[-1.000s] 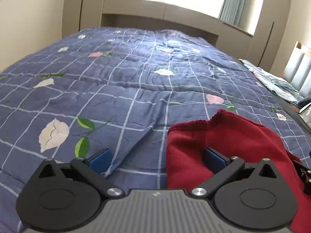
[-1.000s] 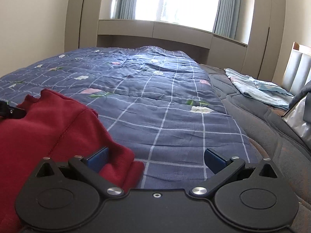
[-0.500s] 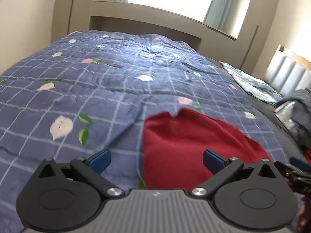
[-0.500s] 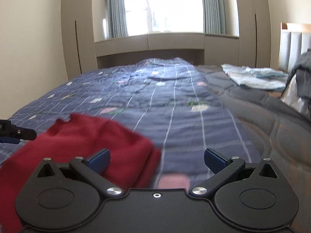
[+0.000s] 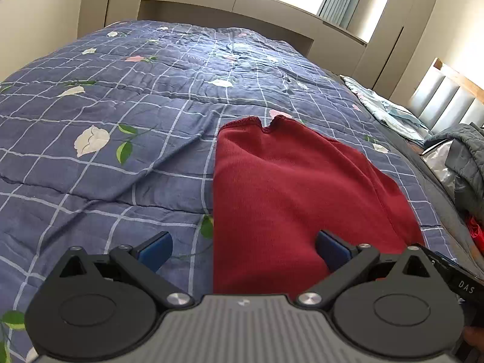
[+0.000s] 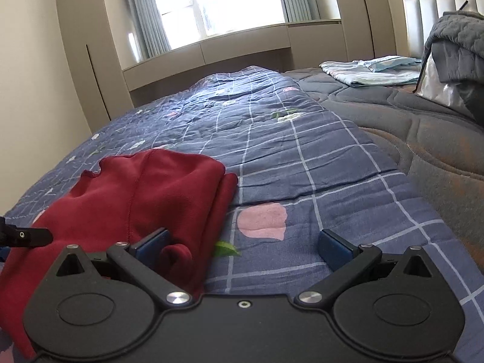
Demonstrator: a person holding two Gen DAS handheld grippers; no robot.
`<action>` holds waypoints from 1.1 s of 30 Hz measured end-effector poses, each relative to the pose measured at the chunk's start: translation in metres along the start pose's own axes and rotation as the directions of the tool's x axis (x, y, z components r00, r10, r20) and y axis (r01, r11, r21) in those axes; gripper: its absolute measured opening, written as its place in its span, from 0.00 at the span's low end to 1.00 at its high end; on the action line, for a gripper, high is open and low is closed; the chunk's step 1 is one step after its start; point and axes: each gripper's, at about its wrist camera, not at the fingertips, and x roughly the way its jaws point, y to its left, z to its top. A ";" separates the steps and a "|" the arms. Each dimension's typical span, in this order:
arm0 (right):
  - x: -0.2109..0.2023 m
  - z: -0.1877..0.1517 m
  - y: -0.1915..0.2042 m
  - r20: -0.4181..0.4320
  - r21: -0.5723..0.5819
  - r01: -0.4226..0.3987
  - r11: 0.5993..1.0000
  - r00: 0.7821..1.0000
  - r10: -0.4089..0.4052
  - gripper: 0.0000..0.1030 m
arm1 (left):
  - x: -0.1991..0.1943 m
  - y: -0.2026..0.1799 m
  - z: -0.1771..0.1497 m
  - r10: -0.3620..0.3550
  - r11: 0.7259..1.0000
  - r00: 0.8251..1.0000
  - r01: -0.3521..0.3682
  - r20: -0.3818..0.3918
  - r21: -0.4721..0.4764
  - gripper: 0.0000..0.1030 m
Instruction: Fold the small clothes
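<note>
Red garment (image 5: 287, 199) lies folded on the bed (image 5: 121, 121); both grippers (image 5: 243, 249) (image 6: 242, 249) hang above, jaws spread, holding nothing, likely released for the next fold.

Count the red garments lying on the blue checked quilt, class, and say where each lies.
1. A single red knit garment lies folded on the quilt, partly between the open left gripper's fingers and beside the right gripper. More may lie out of view.

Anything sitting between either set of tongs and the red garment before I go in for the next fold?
Nothing visible. The red garment lies flat on the blue checked quilt, right under both open tongs: left tongs, right tongs. The light blue folded cloth and grey padded jacket lie well off to the right.
</note>
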 end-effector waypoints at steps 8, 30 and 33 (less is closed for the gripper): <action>-0.001 -0.002 -0.001 0.015 0.004 -0.003 1.000 1.000 0.003 1.00 | 0.005 0.006 -0.007 -0.013 0.999 1.000 0.014 0.005 -0.044 1.00; 0.036 0.044 -0.013 -0.187 0.329 -0.315 0.890 0.902 0.389 1.00 | 0.025 0.042 0.026 -0.280 0.958 0.938 0.260 -0.203 -0.121 1.00; 0.040 0.044 -0.011 -0.192 0.386 -0.344 0.856 0.878 0.439 1.00 | 0.029 0.041 0.029 -0.266 0.961 0.941 0.241 -0.210 -0.139 1.00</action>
